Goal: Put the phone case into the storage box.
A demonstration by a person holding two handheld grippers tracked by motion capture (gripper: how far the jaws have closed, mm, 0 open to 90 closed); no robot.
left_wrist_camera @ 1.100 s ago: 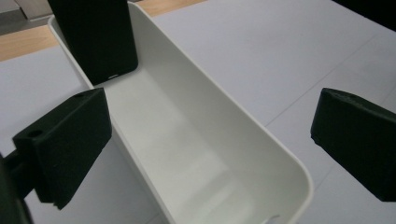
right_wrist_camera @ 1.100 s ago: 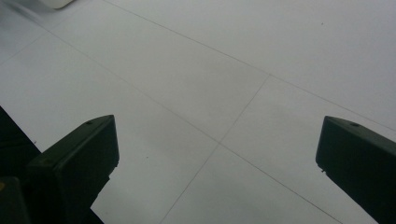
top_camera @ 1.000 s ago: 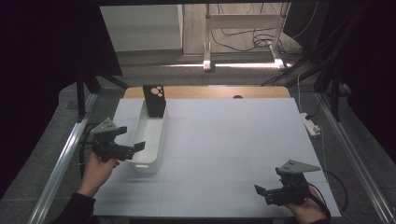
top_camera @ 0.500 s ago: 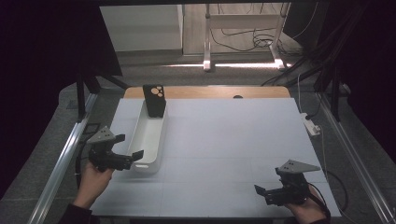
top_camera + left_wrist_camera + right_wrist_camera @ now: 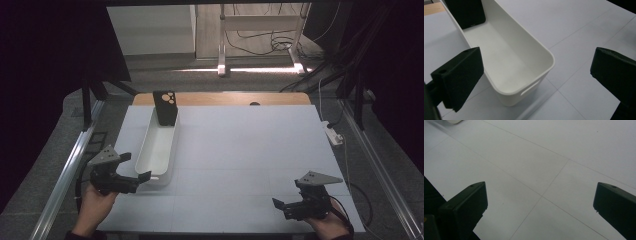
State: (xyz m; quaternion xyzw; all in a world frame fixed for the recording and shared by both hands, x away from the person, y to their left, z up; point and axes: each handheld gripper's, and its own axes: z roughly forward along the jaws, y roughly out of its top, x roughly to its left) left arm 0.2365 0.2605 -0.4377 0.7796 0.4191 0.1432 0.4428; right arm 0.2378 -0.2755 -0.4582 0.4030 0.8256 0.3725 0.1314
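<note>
A long white bin [image 5: 159, 145] lies on the left part of the white table [image 5: 250, 150]. A black phone case [image 5: 165, 107] stands upright in its far end. My left gripper [image 5: 136, 167] is open at the bin's near left corner. In the left gripper view the bin [image 5: 509, 60] has its near end between the wide-apart jaws of the left gripper [image 5: 536, 60], with the phone case [image 5: 465, 11] at the far end; nothing is held. My right gripper [image 5: 281, 207] hangs open near the table's front right, and in the right gripper view the right gripper [image 5: 540, 190] has bare table [image 5: 536, 157] under it.
A metal frame rail [image 5: 70, 170] runs along the table's left side and another [image 5: 380, 170] along the right. A white power strip [image 5: 334, 134] lies off the right edge. Cables [image 5: 260, 35] cover the floor beyond the far edge. The bin's corner [image 5: 454, 121] shows in the right gripper view.
My left gripper has drawn back along the bin's left side toward the near edge and now sits at the bin's near corner. The right gripper has not moved.
</note>
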